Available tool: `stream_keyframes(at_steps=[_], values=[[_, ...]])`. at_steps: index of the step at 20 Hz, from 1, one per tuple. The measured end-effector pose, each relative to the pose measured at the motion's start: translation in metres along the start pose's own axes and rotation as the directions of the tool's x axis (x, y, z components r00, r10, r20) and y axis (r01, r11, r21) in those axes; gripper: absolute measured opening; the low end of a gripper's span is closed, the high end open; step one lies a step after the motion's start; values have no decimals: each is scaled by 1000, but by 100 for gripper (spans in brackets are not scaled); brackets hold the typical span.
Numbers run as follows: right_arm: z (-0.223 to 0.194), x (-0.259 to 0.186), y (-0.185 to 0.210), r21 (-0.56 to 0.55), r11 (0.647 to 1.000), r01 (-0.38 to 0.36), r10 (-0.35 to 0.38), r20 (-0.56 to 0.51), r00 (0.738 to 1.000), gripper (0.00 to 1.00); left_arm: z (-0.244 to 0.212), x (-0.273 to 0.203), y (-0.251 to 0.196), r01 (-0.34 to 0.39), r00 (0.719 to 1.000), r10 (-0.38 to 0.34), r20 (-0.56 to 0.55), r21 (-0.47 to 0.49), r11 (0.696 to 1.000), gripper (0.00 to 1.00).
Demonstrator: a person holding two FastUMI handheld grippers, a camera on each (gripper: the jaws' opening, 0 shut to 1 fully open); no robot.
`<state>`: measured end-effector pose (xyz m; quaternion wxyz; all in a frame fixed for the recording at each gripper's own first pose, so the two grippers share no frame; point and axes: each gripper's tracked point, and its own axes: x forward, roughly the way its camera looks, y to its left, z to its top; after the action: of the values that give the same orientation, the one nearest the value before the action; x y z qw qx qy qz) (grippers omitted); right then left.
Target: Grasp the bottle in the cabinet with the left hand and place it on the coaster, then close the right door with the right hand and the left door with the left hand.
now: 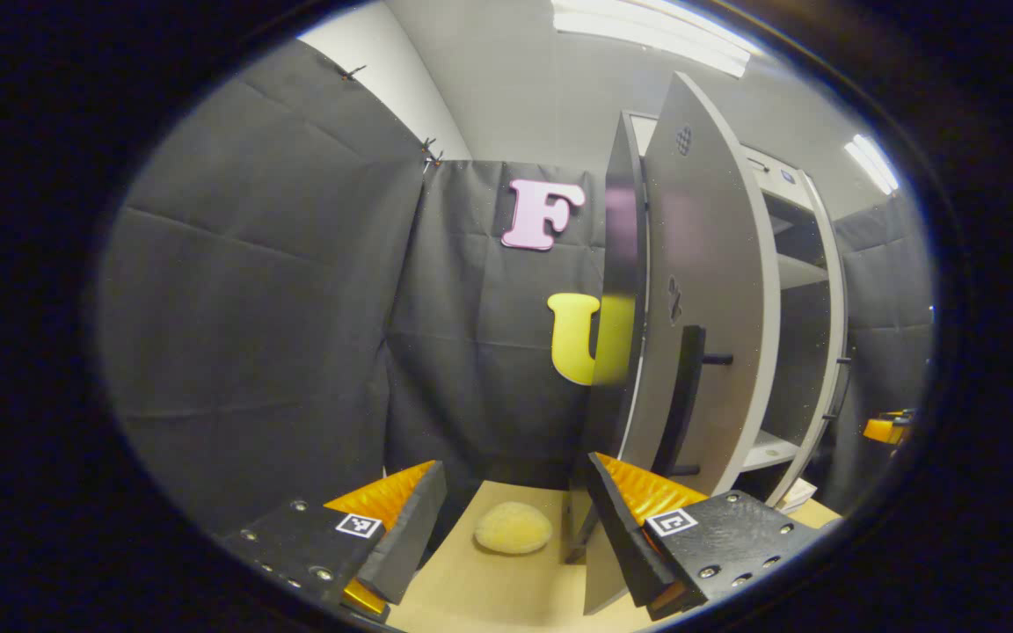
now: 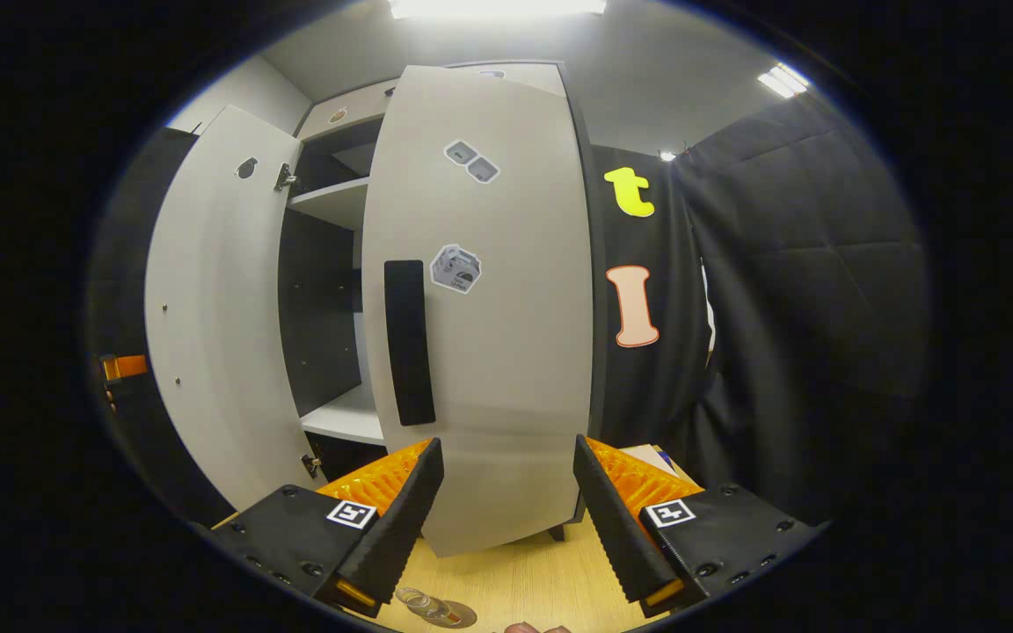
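Note:
In the left gripper view my left gripper [image 1: 511, 536] is open with nothing between its fingers. It is low over the table, with its right finger just in front of the bottom of the cabinet's left door [image 1: 709, 264]. That door stands open, and its black handle [image 1: 687, 396] faces me. In the right gripper view my right gripper [image 2: 506, 519] is open and close to the grey right door [image 2: 506, 334], which is swung partly shut. Its black handle [image 2: 408, 343] is above my left finger. A clear bottle [image 2: 423, 603] stands by a dark round coaster [image 2: 462, 614] at the bottom edge.
A pale yellow round pad [image 1: 513, 527] lies on the wooden table [image 1: 489, 589] ahead of the left gripper. The cabinet's shelves [image 2: 335, 202] show between the doors. The open left door [image 2: 216, 308] sits at the left, with the other gripper [image 2: 124, 365] beyond it. A fingertip [image 2: 533, 628] shows at the bottom.

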<state>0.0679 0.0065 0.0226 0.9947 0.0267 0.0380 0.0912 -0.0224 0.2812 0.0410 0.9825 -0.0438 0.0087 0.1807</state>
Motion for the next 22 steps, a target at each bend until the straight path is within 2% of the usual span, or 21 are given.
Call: stream_keyframes(at_steps=[3, 5, 6, 10, 13, 14, 16, 18, 21, 22], values=[[-17, -7, -1, 40, 999, 7, -7, -9, 1000, 95, 8, 22, -2, 80, 997, -80, -7, 4, 997, 93], [-17, -10, -3, 55, 998, 29, -29, -4, 1000, 92, 14, 32, 0, 105, 994, -104, -18, 15, 994, 93], [-18, -12, -5, 48, 998, 45, -45, -4, 999, 95, 17, 37, -3, 120, 993, -120, -21, 22, 992, 93], [-28, -15, -15, 40, 996, 78, -77, -18, 997, 95, 23, 52, -19, 181, 983, -180, -29, 46, 982, 93], [-41, -18, -22, 51, 994, 97, -95, -50, 994, 95, 23, 62, -35, 190, 982, -188, -29, 49, 981, 93], [-46, -18, -25, 61, 993, 105, -101, -65, 993, 95, 24, 64, -39, 190, 982, -189, -30, 55, 980, 99], [-49, -19, -29, 86, 990, 109, -103, -75, 992, 95, 25, 64, -43, 184, 983, -182, -29, 74, 980, 99], [-48, -18, -35, 94, 989, 118, -111, -73, 991, 92, 26, 62, -48, 169, 985, -166, -35, 98, 981, 98], [-52, -15, -41, 96, 988, 123, -116, -79, 990, 92, 24, 60, -53, 162, 987, -160, -37, 85, 983, 99], [-55, -13, -42, 98, 988, 122, -114, -87, 990, 95, 25, 59, -58, 167, 986, -164, -37, 79, 983, 99]])
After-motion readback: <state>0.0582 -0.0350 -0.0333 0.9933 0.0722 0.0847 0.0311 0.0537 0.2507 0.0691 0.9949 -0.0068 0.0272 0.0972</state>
